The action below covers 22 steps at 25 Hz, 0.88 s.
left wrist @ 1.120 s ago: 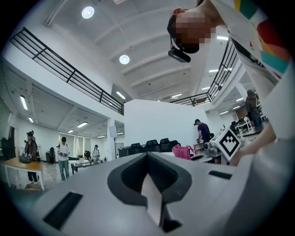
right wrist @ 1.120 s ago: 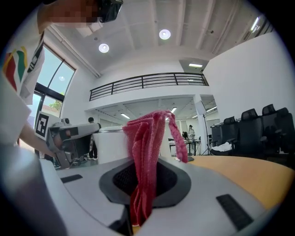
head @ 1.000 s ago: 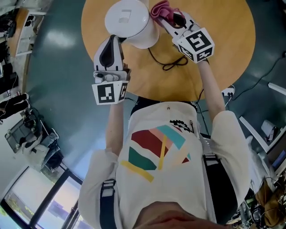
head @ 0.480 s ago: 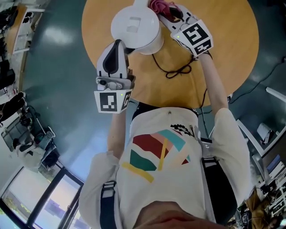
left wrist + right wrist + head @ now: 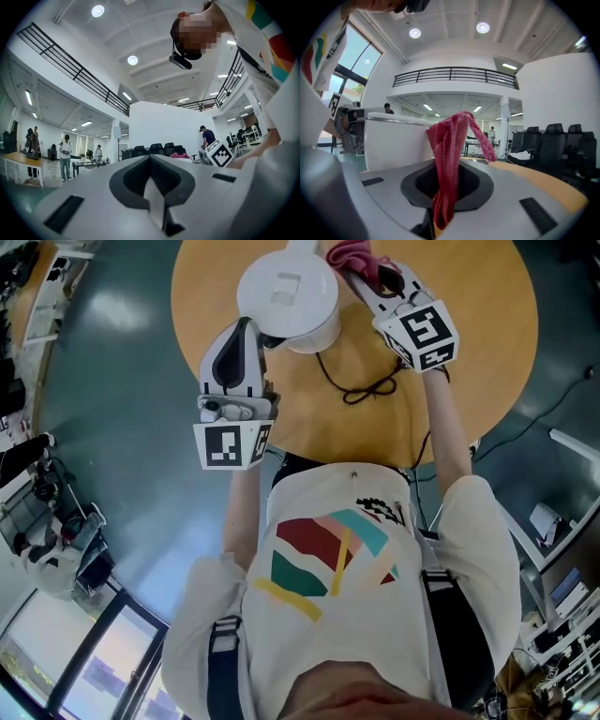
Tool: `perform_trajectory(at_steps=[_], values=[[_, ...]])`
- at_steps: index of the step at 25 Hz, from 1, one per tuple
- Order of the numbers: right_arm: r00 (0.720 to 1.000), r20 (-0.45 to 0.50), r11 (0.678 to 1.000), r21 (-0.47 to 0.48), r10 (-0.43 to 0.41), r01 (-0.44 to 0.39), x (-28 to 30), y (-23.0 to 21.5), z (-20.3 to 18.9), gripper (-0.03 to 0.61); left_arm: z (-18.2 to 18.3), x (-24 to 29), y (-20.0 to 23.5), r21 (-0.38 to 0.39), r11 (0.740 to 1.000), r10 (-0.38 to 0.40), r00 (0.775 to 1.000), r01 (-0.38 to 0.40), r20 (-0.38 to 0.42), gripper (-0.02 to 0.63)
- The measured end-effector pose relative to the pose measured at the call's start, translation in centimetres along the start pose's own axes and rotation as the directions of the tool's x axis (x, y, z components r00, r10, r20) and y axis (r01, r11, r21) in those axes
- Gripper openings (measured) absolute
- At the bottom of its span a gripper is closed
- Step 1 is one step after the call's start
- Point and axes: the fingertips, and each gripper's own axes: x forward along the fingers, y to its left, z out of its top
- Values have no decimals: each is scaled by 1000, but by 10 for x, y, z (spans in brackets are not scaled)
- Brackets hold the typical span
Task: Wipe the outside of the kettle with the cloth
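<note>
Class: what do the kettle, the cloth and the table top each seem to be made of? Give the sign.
The kettle looks like plastic: smooth white shell, soft sheen. The cloth is pink-red textile, probably knitted: ribbed texture, limp folds. The table top is wood or wood-look laminate: even tan, matte.

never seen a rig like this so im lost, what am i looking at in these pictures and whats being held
A person holds a gripper in each hand; there is no robot. The top-down picture comes from a camera on their head; the other two cameras ride on the grippers, looking along the jaws. Below is a round wooden table with a white kettle and a black cord. The right gripper pinches a pink cloth beside the kettle; the left gripper, jaws shut, seems to hold the kettle steady.
</note>
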Motion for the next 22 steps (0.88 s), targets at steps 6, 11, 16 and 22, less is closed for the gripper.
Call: perform_trajectory(at_steps=[6,11,16,22], values=[[987,118,949,308,-106,65,-61,42,-21,38,4,-7,0,-24,1000,15,999,-14,30,35],[991,130,953,291,45,-82,-56,129,-41,38,3,-5,-4,-4,1000,12,1000,-12,11,34],[970,139,970,118,198,-215,-21,175,-46,38,4,4,-12,25,1000,-7,1000,7,5,35],[972,116,974,81,204,-214,13,180,-48,38,2,13,-7,67,998,-19,1000,19,-8,34]])
